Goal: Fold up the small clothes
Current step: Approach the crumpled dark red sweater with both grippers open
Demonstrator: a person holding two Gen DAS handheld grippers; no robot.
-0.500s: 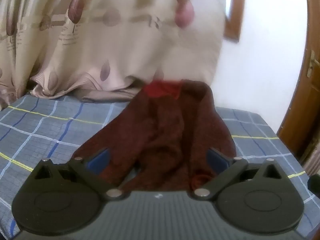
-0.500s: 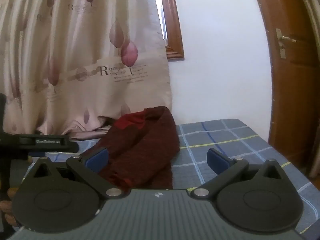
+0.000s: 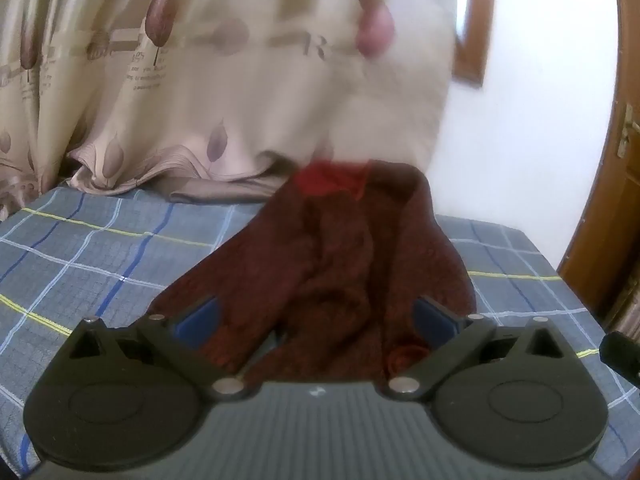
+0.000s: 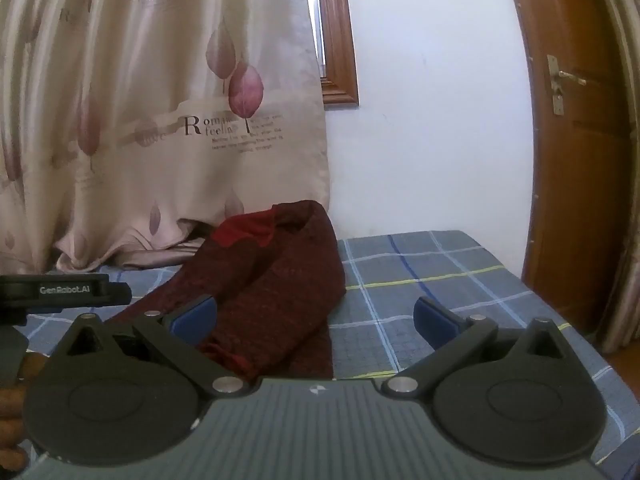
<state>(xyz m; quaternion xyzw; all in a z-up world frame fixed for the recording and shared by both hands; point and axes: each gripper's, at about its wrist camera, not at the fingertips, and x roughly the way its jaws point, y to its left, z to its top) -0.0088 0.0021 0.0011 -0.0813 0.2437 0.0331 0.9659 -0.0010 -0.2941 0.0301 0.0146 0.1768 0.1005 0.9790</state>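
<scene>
The dark red knitted garment [image 3: 344, 264] lies crumpled on the blue checked bedcover [image 3: 92, 248], well towards the far side, with its far end just short of the hem of the beige curtain [image 3: 192, 92] that hangs behind the bed; a brighter red patch [image 3: 332, 178] shows at that far end, and I cannot tell whether it is a lining or a collar; the garment's long axis runs from that far end back towards me, so in my right wrist view it reaches from the curtain [image 4: 160, 128] down and to the left, passing behind my left blue pad. On the curtain I can read "Roma" over "feelin" in dark letters beside a printed pink leaf, with small lines of print below that are too fine to make out; higher up a blurred "R" begins another line; on the black body at the left edge of the right wrist view stands "GenRobot.AI". My left gripper [image 3: 316, 318] stands with its jaws as wide apart as they go, tipped down over the near end of the garment, which fills the gap between the pads though neither pad presses on it; my right gripper [image 4: 316, 316] is equally wide, holding nothing, with the garment [image 4: 276, 292] behind its left pad and bare bedcover [image 4: 432, 264] behind its right. A white wall [image 4: 432, 120] and a brown wooden door [image 4: 580, 160] stand to the right.
</scene>
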